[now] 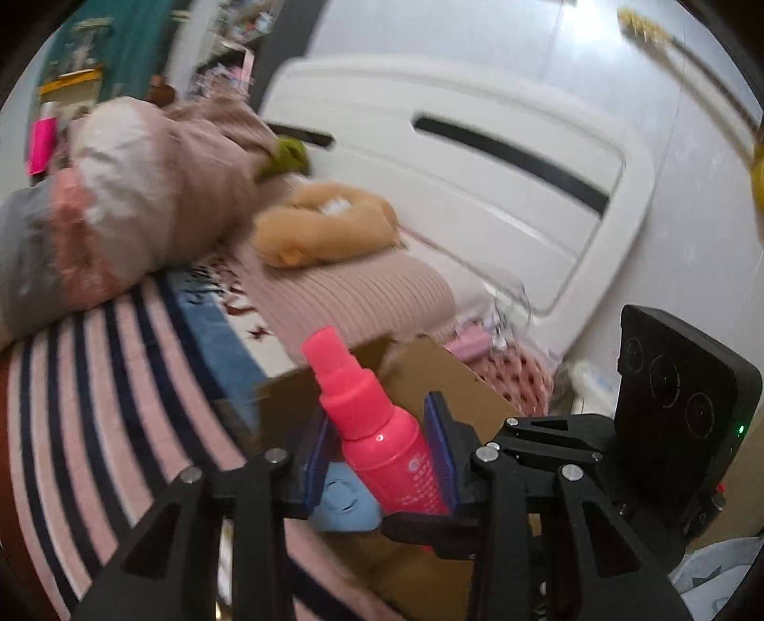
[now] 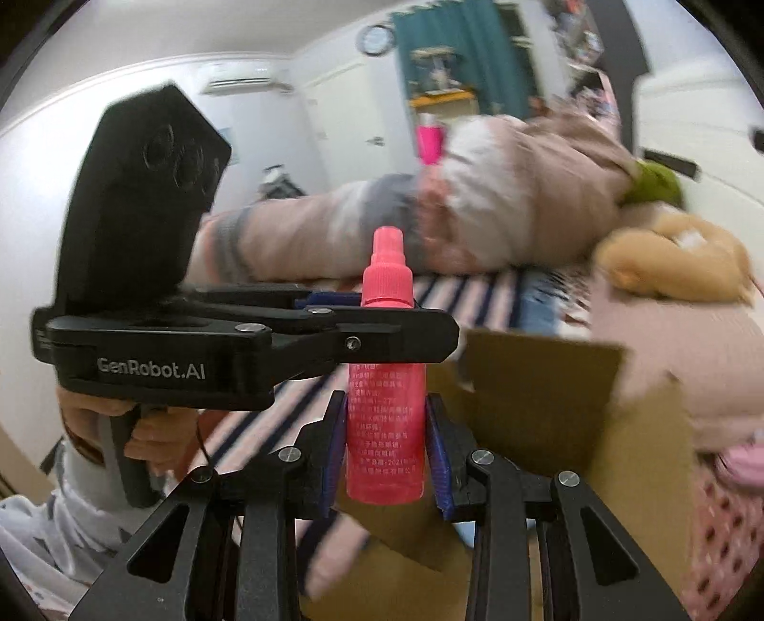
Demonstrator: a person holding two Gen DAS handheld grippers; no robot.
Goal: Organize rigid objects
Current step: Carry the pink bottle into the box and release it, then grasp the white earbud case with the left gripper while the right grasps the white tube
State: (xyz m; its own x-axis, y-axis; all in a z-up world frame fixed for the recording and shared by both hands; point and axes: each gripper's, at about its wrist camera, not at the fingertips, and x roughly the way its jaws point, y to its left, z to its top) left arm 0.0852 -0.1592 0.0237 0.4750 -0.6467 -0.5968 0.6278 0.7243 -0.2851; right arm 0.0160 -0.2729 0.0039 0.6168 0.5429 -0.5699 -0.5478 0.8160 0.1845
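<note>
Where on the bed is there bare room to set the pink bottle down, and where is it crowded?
Free: the striped blanket between the cardboard box and the heaped bedding. Crowded: the tan plush on the pink pillow, and the clutter beside the box by the white headboard.

A home bedroom. A bed with striped bedding fills the near left, a white headboard behind it on the right. A quilt and plush toy lie on it. Far off are teal curtains, a wall clock and an air conditioner.
</note>
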